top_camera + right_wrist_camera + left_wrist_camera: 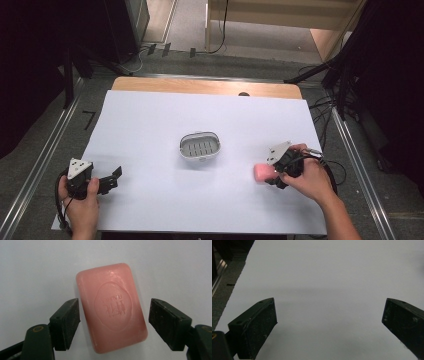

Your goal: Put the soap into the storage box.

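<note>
A pink bar of soap [112, 307] lies flat on the white sheet, stamped side up. My right gripper [115, 322] stands open around it, one jaw on each long side, with a small gap on both sides. From above, the soap [261, 173] shows just left of my right gripper [274, 172], held by a hand at the table's right front. A grey-white soap dish [200, 145] with a slotted bottom sits at the table's middle, holding nothing. My left gripper [114, 178] rests at the left front, open, with bare sheet between its jaws [329, 322].
A white sheet [150, 120] covers most of the wooden table [200, 86]. Metal rails run along both sides of the table. Cables lie on the floor at the back and to the right.
</note>
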### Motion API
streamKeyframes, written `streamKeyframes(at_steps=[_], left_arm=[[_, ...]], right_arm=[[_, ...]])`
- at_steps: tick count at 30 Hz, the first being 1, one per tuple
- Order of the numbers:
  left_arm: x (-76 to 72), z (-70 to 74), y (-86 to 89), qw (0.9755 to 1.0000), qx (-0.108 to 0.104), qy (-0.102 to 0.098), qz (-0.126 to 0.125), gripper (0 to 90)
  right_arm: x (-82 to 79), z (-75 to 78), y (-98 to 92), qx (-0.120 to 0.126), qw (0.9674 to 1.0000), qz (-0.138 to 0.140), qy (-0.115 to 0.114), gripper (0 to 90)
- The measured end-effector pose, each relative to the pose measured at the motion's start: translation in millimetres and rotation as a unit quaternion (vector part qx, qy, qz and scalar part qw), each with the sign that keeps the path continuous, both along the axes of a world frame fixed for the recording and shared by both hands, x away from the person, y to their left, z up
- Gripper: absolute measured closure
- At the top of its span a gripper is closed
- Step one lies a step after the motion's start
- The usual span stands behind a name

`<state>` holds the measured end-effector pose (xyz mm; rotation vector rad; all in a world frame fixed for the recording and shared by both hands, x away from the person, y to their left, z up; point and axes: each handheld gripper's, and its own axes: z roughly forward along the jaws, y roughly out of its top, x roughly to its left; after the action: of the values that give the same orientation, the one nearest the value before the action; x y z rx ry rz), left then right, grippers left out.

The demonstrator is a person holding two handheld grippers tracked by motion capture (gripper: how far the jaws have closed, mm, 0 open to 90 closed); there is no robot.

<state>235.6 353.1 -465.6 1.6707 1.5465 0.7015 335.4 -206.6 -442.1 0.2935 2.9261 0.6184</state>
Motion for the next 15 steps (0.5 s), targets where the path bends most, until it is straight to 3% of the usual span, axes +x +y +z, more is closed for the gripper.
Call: streamKeyframes(at_steps=[15], left_arm=[[0.3,-0.2,0.0,1.0,0.0,0.001,-0.002,0.3]], right_arm=[[6.6,-6.4,4.6,-0.015,0.9995,0.007,0.026,37.2]])
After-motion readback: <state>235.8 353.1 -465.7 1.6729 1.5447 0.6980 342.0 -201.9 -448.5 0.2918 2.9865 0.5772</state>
